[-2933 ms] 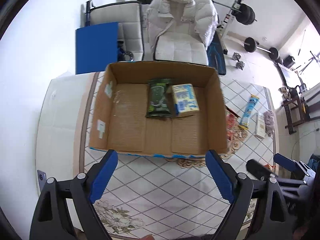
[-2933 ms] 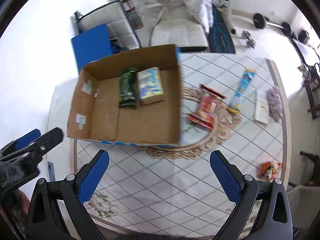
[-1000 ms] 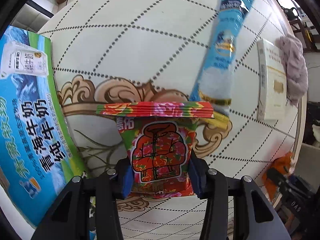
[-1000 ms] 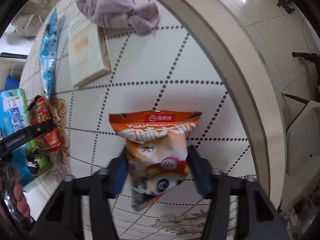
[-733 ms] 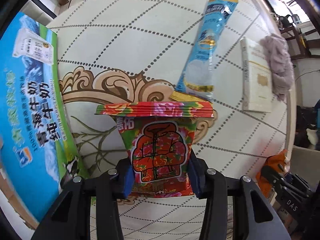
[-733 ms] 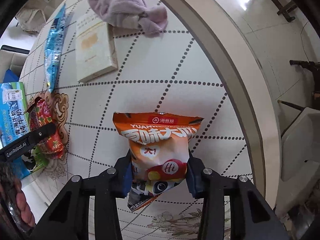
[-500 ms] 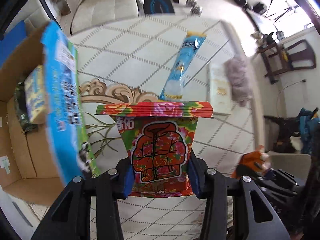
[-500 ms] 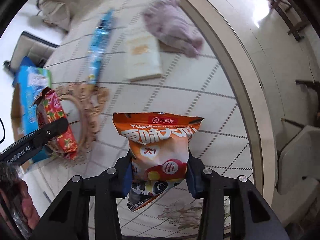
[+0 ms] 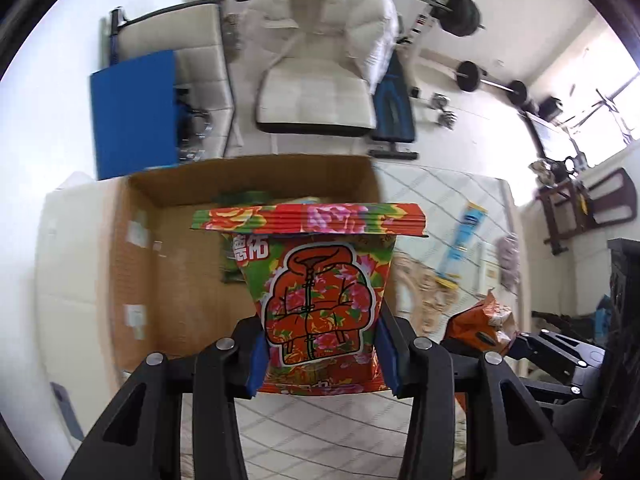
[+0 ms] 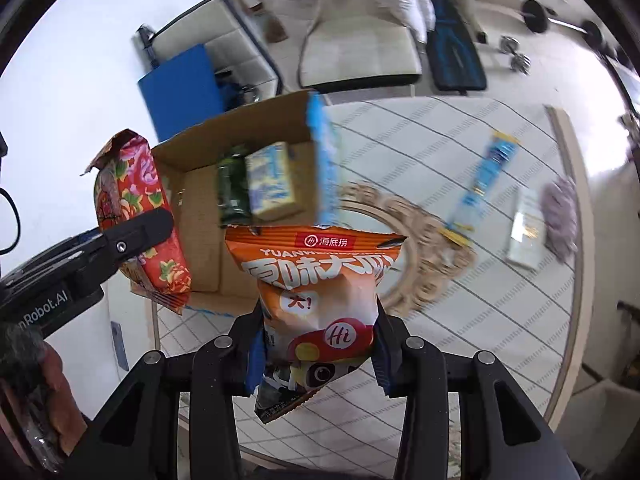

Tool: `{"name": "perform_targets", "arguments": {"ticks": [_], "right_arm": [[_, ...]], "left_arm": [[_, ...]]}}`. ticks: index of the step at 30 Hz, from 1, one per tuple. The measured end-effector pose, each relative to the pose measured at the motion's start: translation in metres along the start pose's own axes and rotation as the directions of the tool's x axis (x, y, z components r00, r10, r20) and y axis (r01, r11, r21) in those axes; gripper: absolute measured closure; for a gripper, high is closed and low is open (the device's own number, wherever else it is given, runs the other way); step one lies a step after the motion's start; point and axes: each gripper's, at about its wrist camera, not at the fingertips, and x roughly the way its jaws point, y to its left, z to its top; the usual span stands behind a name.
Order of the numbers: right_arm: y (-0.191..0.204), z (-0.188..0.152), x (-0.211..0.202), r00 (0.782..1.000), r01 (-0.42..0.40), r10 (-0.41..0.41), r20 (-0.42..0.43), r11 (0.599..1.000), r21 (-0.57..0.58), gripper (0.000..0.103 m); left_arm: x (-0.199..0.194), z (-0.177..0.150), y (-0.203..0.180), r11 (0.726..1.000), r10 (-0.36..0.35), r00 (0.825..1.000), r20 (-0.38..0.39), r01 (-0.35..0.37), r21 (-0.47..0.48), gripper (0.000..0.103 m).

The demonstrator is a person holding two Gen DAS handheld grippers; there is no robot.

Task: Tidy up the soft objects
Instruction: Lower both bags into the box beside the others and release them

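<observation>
Gripping snack bags, L gripper floral bag, R gripper orange bag, above patterned table w/ cardboard box, gym room.

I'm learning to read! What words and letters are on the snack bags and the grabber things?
"海底捞", "YUAN…", "Hi": orange snack bag, held by the right gripper.
"…nRobot.AI": left gripper, start cut off.
Floral snack bag: two Chinese characters, too blurred to read.
Blue stick packet: too blurred.

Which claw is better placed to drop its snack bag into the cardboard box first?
Left. Its floral bag already hangs over the cardboard box, while the right claw's orange bag sits nearer the box's front edge.
</observation>
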Motion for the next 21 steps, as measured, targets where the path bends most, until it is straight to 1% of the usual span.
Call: {"name": "perform_targets", "arguments": {"ticks": [2, 5, 9, 14, 18, 21], "right_arm": [[0.026, 0.011, 0.015, 1.000, 0.015, -0.015, -0.019, 1.000, -0.017, 0.058], [0.055, 0.026, 0.049, 0.997, 0.048, -0.050, -0.063, 0.999, -0.024, 0.058], [0.069, 0.038, 0.103, 0.984, 0.087, -0.086, -0.154, 0.996, -0.001, 0.058], [0.066, 0.042, 0.153, 0.966, 0.143, -0.136, -0.221, 0.990, 0.018, 0.058], [0.064, 0.043, 0.175, 0.955, 0.169, -0.156, -0.253, 0.985, 0.033, 0.058], [0.063, 0.044, 0.185, 0.949, 0.186, -0.169, -0.268, 0.982, 0.039, 0.057]], "left_arm": [[0.006, 0.009, 0.032, 0.999, 0.038, 0.999, -0.006, -0.038, -0.029, 0.061], [0.019, 0.023, 0.070, 0.996, 0.069, 0.997, -0.036, -0.071, -0.053, 0.061], [0.064, 0.042, 0.108, 0.993, 0.077, 0.991, -0.110, -0.086, -0.078, 0.061], [0.125, 0.062, 0.130, 0.993, 0.069, 0.976, -0.207, -0.088, -0.083, 0.061], [0.152, 0.071, 0.135, 0.993, 0.068, 0.966, -0.250, -0.090, -0.076, 0.061], [0.164, 0.078, 0.134, 0.995, 0.080, 0.959, -0.273, -0.095, -0.043, 0.061]]}}
